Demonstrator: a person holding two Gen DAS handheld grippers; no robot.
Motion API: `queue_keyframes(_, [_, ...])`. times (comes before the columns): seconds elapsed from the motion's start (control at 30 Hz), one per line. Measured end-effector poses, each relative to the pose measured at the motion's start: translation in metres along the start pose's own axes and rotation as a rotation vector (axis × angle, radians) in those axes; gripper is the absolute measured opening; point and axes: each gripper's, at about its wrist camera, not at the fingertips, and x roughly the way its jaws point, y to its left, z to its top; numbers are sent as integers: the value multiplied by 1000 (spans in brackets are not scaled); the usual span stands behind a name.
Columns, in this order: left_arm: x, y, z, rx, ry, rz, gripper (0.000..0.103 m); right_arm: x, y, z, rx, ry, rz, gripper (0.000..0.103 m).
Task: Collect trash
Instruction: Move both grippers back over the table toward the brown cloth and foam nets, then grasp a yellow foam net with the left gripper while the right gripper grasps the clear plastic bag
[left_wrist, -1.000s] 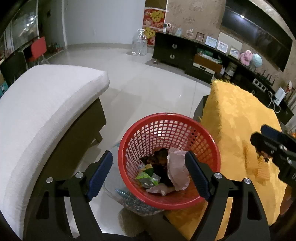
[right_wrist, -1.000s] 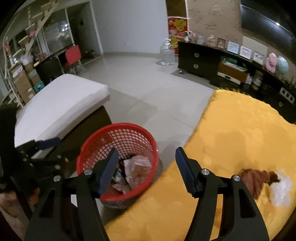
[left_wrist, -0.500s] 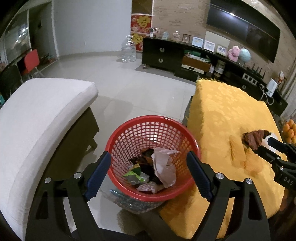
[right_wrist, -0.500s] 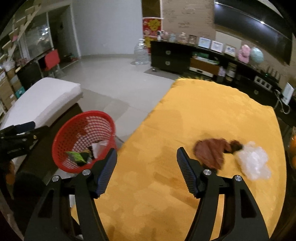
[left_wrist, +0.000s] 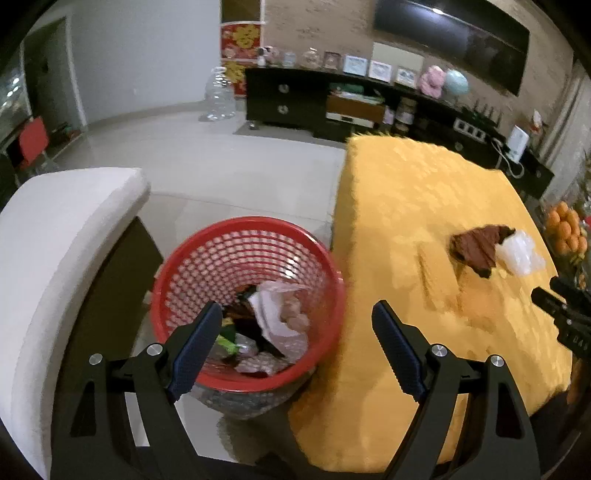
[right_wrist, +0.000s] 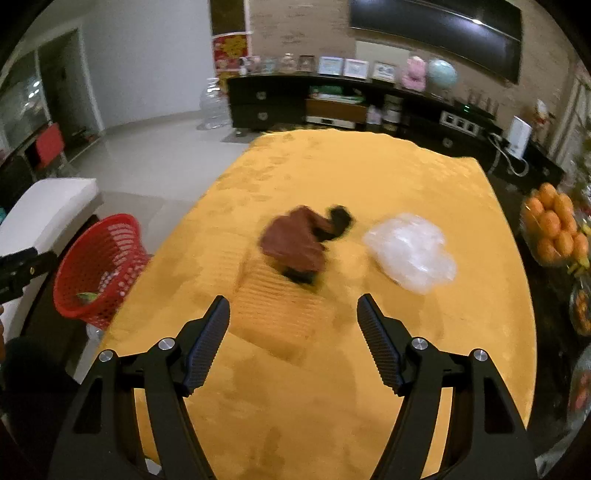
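Note:
A red mesh basket holding several crumpled wrappers stands on the floor beside the yellow-covered table; it also shows at the left of the right wrist view. A brown crumpled wrapper and a clear plastic bag lie on the table, seen too in the left wrist view, the wrapper beside the bag. My left gripper is open and empty above the basket's near rim. My right gripper is open and empty over the table, short of the brown wrapper.
A white cushioned bench stands left of the basket. A bowl of oranges sits beyond the table's right edge. A dark TV cabinet lines the far wall, with a large water bottle on the tiled floor.
My right gripper has swung right from the basket to over the table, facing the brown wrapper and plastic bag. My left gripper view has shifted slightly right, still over the basket.

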Motion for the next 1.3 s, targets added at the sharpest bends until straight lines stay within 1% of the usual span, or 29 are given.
queue_keyframes(0.13, [8,-22,-1,37,18,-26,80,-3,-16,-8,37,-2,-22,70])
queue_keyframes(0.33, [22,-50,-1,78,47,-58,80,-3,-29,-19,72,3,-39,70])
queue_keyframes(0.6, [42,-73,4,85,86,-95,80,-2,-52,-28,113,14,-65,70])
queue_keyframes(1.07, [87,-125,25,148,121,-143,80,11,-78,-36,159,40,-83,70])
queue_keyframes(1.3, [117,-141,36,161,152,-164,80,23,-85,-36,174,60,-91,70])
